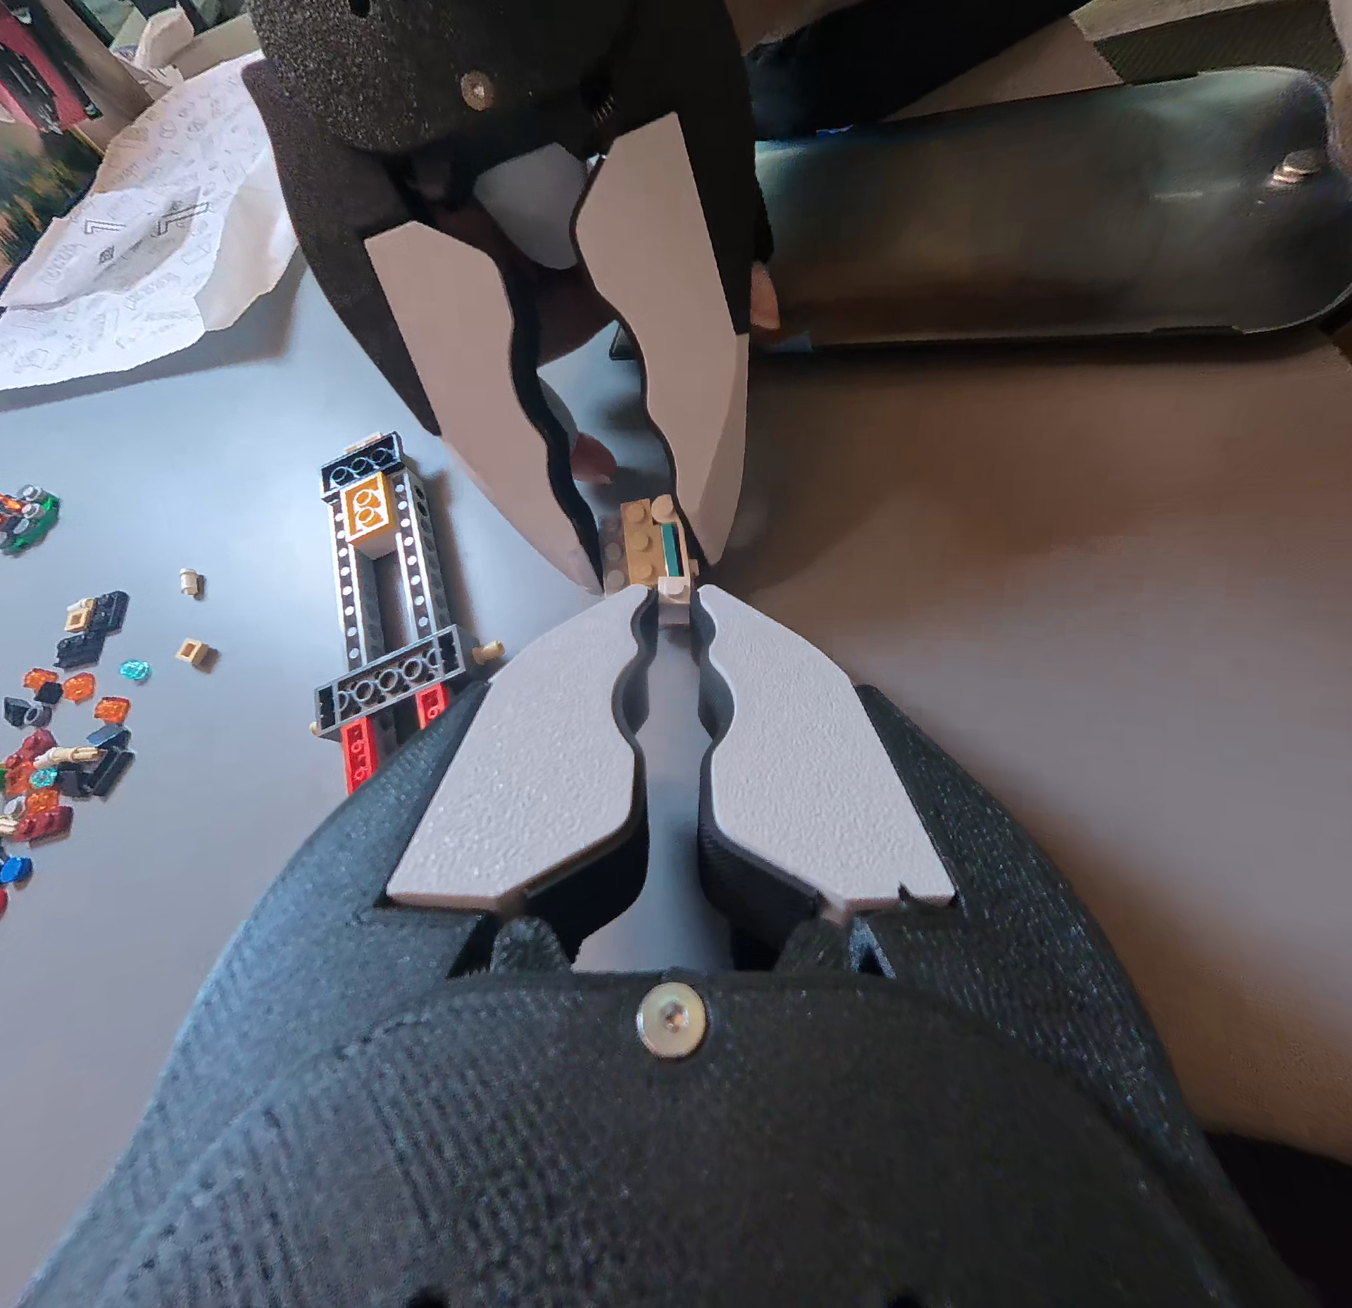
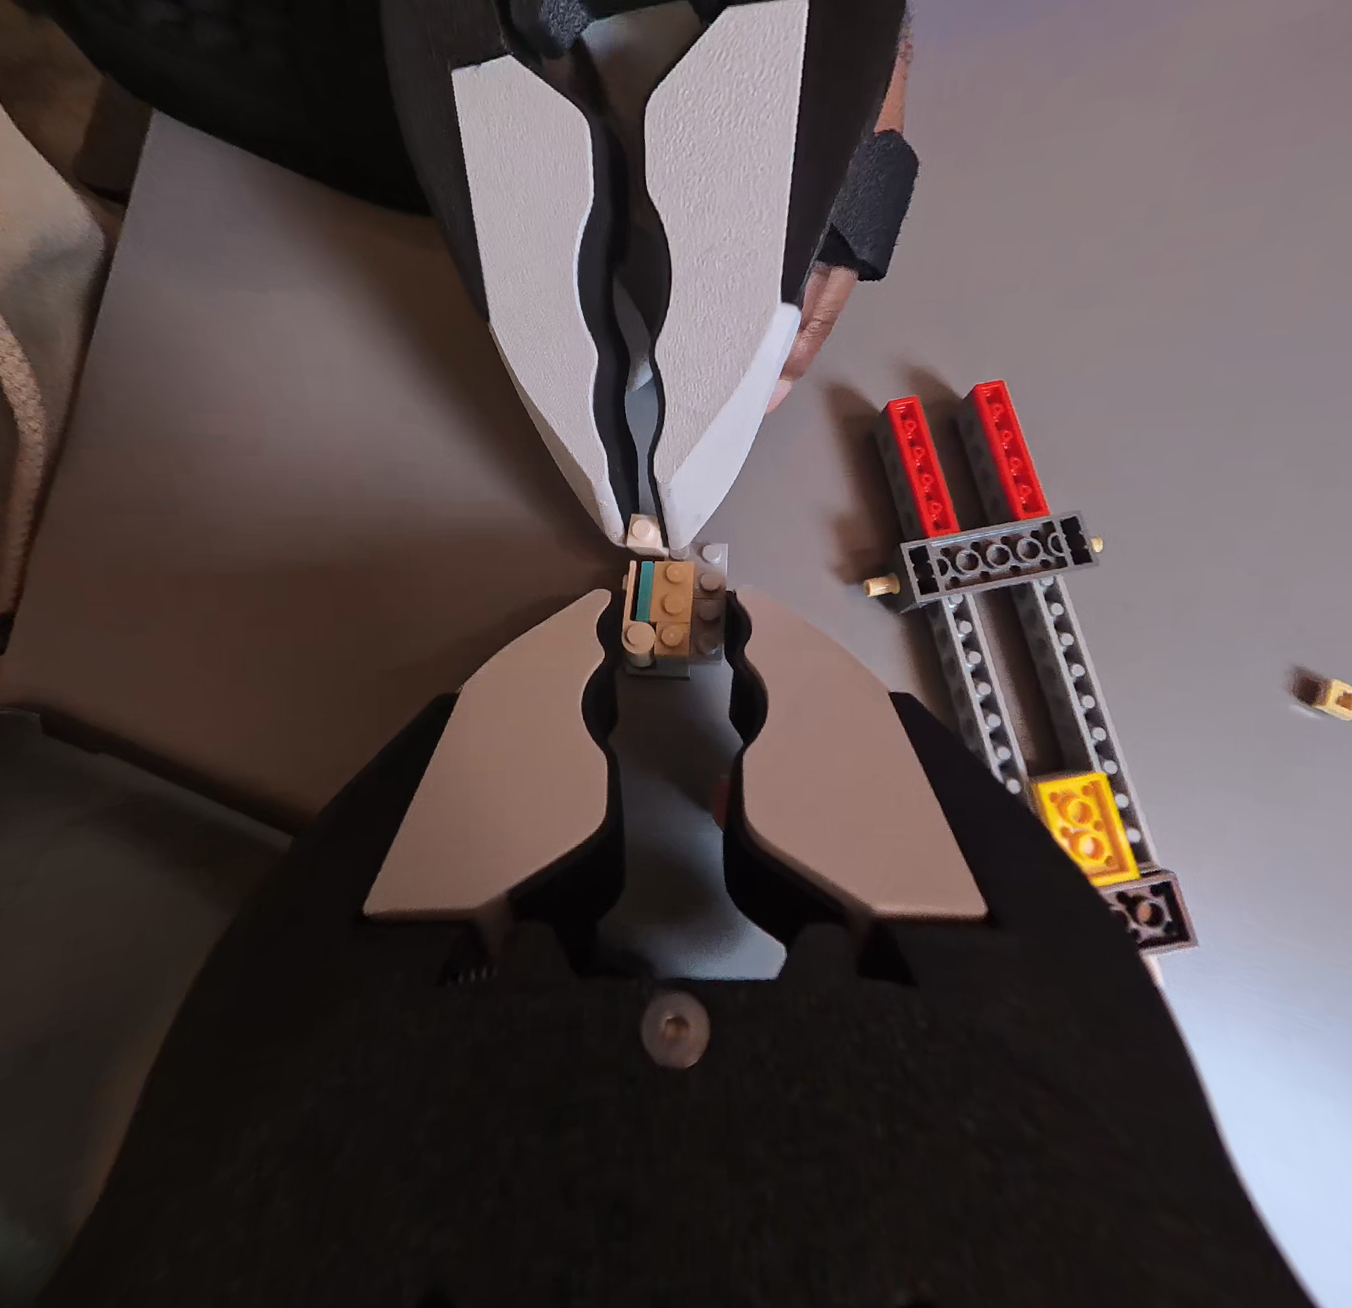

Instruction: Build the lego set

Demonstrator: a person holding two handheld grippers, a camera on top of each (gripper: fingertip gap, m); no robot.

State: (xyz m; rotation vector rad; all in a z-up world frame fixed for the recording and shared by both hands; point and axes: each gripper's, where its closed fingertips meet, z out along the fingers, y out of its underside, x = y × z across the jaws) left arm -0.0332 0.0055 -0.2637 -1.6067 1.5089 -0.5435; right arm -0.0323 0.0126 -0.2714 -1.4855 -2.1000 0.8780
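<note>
Left hand-held gripper [image 1: 674,600] apparently pinches small white piece [image 1: 674,591] against tan sub-assembly [image 1: 644,545].

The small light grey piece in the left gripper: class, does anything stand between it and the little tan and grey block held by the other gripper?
Nothing visible does. The small light grey piece, pinched in the left gripper, sits right at the edge of the little block, which the right gripper holds, with no other part between them.

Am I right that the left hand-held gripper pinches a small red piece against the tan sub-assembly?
Not quite: the small piece in the left hand-held gripper is light grey, not red, as both wrist views show. It does sit against the tan sub-assembly, held by the right hand-held gripper.
</note>
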